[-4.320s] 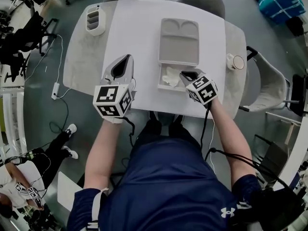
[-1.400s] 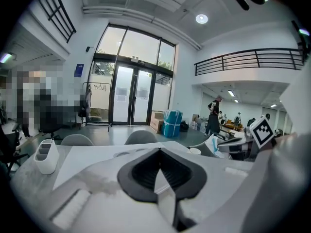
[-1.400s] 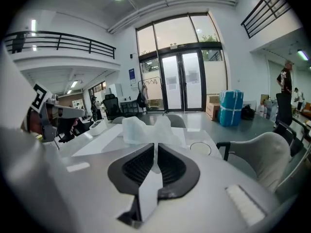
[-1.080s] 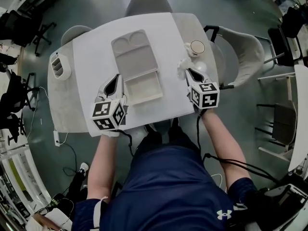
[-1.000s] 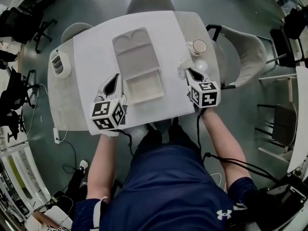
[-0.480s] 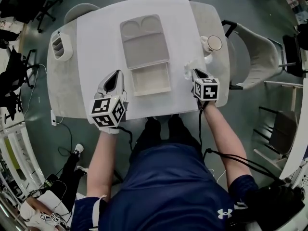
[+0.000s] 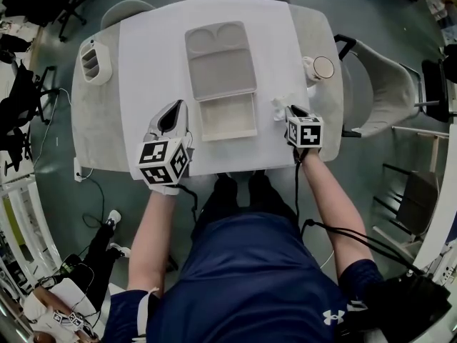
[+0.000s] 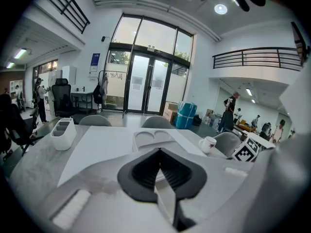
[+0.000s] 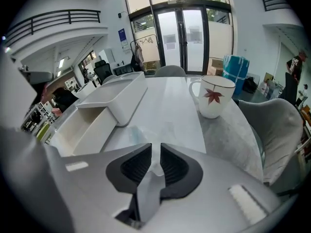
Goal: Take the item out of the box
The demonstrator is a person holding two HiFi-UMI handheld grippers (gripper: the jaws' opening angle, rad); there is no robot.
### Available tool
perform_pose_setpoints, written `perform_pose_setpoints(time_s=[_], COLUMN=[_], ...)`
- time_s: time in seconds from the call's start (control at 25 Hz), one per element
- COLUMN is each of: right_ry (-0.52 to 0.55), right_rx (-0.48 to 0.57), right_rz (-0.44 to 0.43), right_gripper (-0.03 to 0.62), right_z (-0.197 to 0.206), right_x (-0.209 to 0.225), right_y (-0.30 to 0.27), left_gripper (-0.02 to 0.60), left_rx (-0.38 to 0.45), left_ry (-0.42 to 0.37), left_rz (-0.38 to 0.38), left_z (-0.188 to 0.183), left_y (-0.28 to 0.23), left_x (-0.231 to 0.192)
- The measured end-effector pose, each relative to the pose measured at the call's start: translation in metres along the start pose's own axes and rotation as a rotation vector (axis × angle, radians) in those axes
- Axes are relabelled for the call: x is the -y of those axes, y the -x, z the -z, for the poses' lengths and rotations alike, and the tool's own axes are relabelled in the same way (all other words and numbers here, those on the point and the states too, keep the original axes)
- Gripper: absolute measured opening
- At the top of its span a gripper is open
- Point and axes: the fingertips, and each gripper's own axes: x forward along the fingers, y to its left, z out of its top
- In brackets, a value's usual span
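Pinch first: squeezing a pale wisp of the crumpled white item (image 7: 280, 106) between the near-closed jaws of the right gripper (image 9: 155, 149), with the rest of it lying on the table (image 7: 150, 63) just ahead, to the right of the box (image 7: 227, 116). Holding the left gripper (image 8: 159, 150) idle on the box's other side, jaws pressed together on nothing. Finishing, by the look of it, the set-down step, the box's open tray showing bare inside and its lid (image 7: 221, 57) lying flipped back beyond. Calling next, probably, for parting the right jaws and lifting straight away, so as not to drag the light thing along. Working on a white table with grey ends, a leaf-printed mug (image 9: 216, 96) standing near beyond the item and a white compartment organizer (image 7: 95, 61) sitting well apart at the far left corner. Looking out past grey chairs (image 7: 375, 84) onto a bright hall with glass doors (image 9: 182, 38) and people far off.
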Motion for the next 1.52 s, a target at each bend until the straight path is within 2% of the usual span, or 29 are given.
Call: perform_pose_setpoints(time_s=[0.16, 0.32, 0.6, 0.88, 1.12, 1.28, 1.52], right_ry=[0.002, -0.004, 0.062, 0.112, 0.178, 0.189, 0.279], right_rx=[0.034, 0.100, 0.317, 0.517, 0.633, 0.763, 0.960], right_rz=[-0.013, -0.002, 0.000, -0.051, -0.107, -0.137, -0.210], right_gripper=[0.095, 0.098, 0.063, 0.044, 0.017, 0.003, 0.002], right_z=[-0.009, -0.029, -0.086, -0.157, -0.199, -0.219, -0.246], right_x=[-0.004, -0.006, -0.015, -0.053, -0.095, -0.119, -0.155], right_y=[0.006, 0.023, 0.076, 0.145, 0.195, 0.238, 0.298], left_gripper=[0.002, 0.002, 0.002, 0.002, 0.002, 0.002, 0.002], left_rx=[0.020, 0.046, 0.100, 0.159, 0.247, 0.327, 0.452], left_ry=[-0.003, -0.004, -0.004, 0.005, 0.011, 0.010, -0.064], left_rz=[0.001, -0.006, -0.031, -0.064, -0.098, -0.107, -0.095], left_z=[-0.006, -0.012, -0.029, -0.049, -0.087, -0.114, -0.159], left_y=[0.005, 0.016, 0.037, 0.065, 0.090, 0.116, 0.146], left_x=[0.001, 0.001, -0.002, -0.012, -0.022, -0.020, 0.006])
